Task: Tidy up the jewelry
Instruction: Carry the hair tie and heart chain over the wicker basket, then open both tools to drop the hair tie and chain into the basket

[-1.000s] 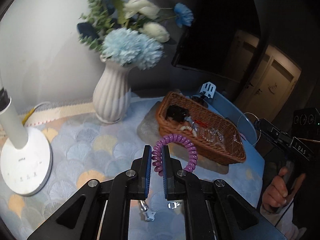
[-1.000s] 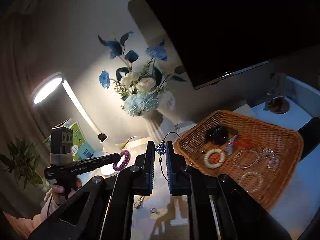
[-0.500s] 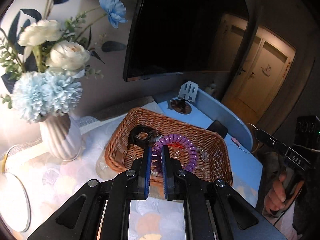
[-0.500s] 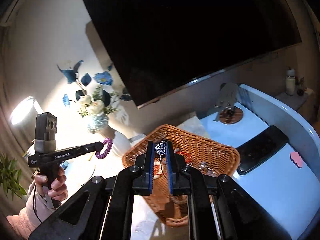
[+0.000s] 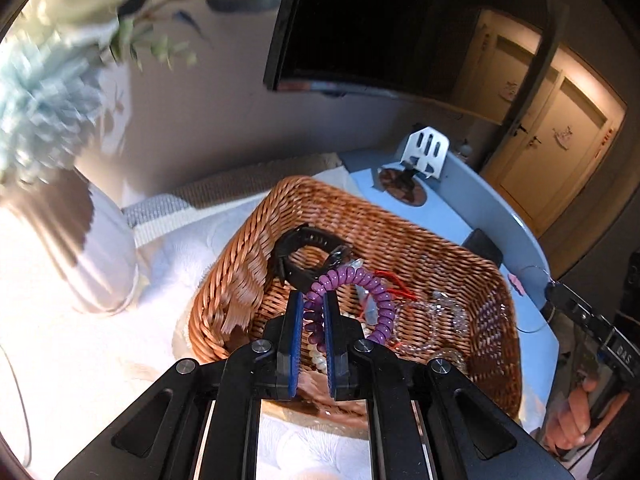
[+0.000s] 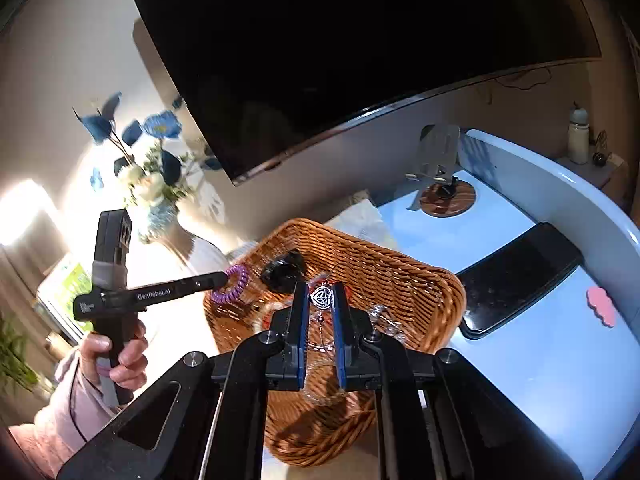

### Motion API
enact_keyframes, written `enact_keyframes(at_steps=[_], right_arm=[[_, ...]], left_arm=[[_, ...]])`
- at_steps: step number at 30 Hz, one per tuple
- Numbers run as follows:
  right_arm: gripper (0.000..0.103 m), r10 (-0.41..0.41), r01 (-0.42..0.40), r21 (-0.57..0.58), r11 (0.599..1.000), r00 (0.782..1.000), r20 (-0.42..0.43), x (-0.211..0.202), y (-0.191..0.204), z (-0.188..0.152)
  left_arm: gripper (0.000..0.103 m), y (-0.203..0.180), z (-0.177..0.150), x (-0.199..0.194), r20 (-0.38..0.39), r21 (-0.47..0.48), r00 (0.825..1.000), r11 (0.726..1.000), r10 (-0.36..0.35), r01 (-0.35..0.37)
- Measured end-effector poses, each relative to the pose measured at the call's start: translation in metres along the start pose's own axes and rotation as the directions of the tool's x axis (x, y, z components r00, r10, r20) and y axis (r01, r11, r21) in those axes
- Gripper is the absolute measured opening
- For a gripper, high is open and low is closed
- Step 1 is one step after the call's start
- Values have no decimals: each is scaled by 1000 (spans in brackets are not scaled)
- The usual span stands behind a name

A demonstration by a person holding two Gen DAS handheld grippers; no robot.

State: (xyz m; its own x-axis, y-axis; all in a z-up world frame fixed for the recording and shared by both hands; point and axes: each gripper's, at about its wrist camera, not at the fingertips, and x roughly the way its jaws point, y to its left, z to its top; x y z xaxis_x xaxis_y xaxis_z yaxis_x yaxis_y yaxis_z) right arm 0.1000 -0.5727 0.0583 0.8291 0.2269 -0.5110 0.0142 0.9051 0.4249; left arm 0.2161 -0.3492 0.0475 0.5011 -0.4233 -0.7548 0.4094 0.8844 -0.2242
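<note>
My left gripper (image 5: 311, 300) is shut on a purple spiral hair tie (image 5: 360, 284) and holds it over the near-left part of a wicker basket (image 5: 248, 248). The basket holds a black watch (image 5: 304, 256), clear bead bracelets (image 5: 436, 320) and a red string. My right gripper (image 6: 321, 292) is shut on a silver heart pendant necklace (image 6: 322, 297), whose chain hangs down over the same basket (image 6: 400, 276). In the right wrist view the left gripper (image 6: 224, 278) holds the hair tie (image 6: 232, 285) at the basket's left rim.
A white vase of blue and white flowers (image 6: 160, 200) stands left of the basket. A dark phone (image 6: 516, 276), a pink clip (image 6: 600, 306) and a phone stand (image 6: 440, 168) sit on the blue table (image 6: 552, 360). A dark monitor (image 6: 340, 52) hangs behind.
Both grippers have moved in over the wicker basket, the left with the hair tie and the right with the necklace. The basket now looms closer in both views.
</note>
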Motion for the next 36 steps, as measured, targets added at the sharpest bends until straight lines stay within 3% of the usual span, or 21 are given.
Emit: enact_keyframes(at_steps=[8,15,21,22,23,25,36], right_arm=[[14,-38,38,-5,999,999,-37,12,-1,-6],[14,-126,118,-74,990,986,-111,35,13,-14],[17,-107,102,-34,994,983,-152,49,10,-16],[23,-96,93,-27,995,984,-153,49,9,-16],[32,-82,80,-21,997,985,-150,48,9,-16],[39,-74,73,-15,997,988,-135,45,10,-15],[39,-42,41,-15,999,997,-71,15,26,-3]], left_arm=[[10,1,-2,21,-25,0,999,1000,22,-22],[10,3,-4,29,-39,-10,999,999,32,-32],[11,3,-4,33,-48,-21,998,999,33,-34],[16,5,-3,33,-55,-28,998,999,24,-25],[28,6,-3,31,-58,-34,998,999,24,-26],[46,7,-4,26,-37,-35,999,999,33,-34],[48,-2,-4,-27,46,-21,998,999,-38,39]])
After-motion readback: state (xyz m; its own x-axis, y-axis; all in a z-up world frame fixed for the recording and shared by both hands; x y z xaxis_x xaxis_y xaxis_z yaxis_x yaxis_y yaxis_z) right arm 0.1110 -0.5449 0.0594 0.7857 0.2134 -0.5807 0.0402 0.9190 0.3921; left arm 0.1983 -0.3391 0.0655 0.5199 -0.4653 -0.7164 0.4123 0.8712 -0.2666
